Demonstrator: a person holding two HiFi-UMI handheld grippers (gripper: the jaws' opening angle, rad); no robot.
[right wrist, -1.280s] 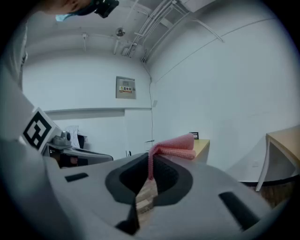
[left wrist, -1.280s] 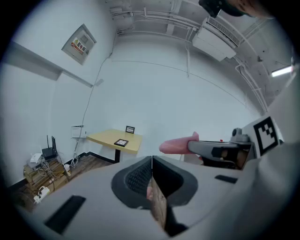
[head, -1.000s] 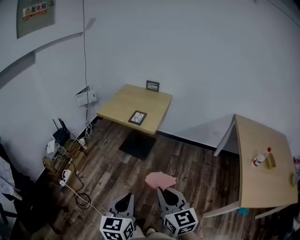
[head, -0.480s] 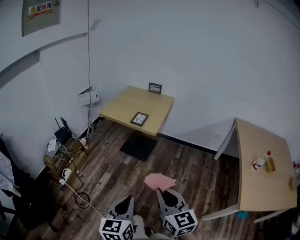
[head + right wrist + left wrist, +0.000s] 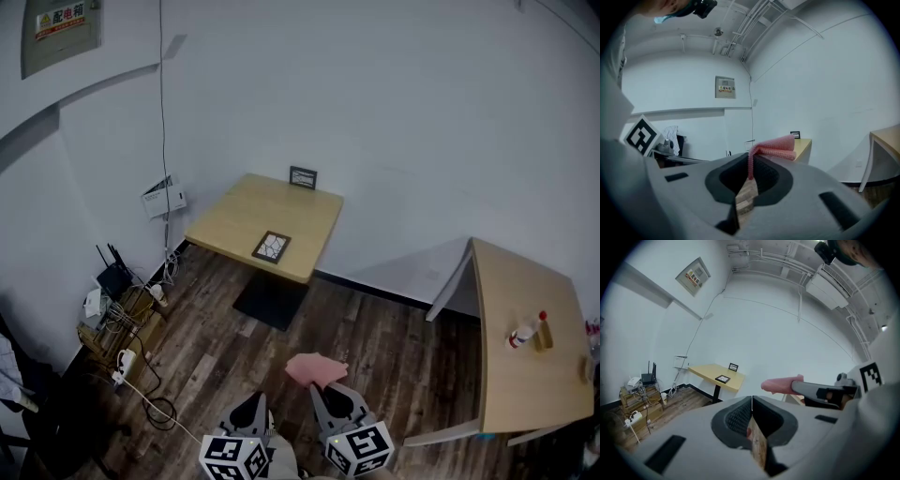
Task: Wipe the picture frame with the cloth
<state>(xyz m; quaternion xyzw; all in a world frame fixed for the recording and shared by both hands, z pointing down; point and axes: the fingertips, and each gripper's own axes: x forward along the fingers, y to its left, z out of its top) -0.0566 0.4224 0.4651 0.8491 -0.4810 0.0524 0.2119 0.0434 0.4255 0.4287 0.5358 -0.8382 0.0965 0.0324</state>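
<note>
Shows a small dark picture frame (image 5: 272,247) lying flat on the near part of a square wooden table (image 5: 234,216), far across the room against a white wall. Shows a second frame (image 5: 303,177) standing upright at that table's far edge, well apart from the first. Cannot tell which of the two the task means, though the flat one lies nearer.

Closer in, at the bottom of the head view, finds a folded pink cloth (image 5: 315,368) jutting forward over the dark plank floor (image 5: 394,328). Places it in the right gripper (image 5: 342,405), whose jaws are clenched on one edge of the fabric; confirms this in the right gripper view, with the hem pinched between the jaws and the rest flopping forward past the tips. Sets the left gripper (image 5: 248,412) just beside it on the left, jaws pressed flat together with nothing between them.

Reads the step as the approach: cloth in the grip, frame untouched and well apart from both grippers. Calls next for crossing to the far table and lowering the cloth onto the frame's face, probably with the left gripper steadying the frame against sliding.

Off to the right, adds a second wooden table (image 5: 525,375) carrying a bottle (image 5: 523,333); to the left, a tangle of cables (image 5: 122,323) by the wall.
</note>
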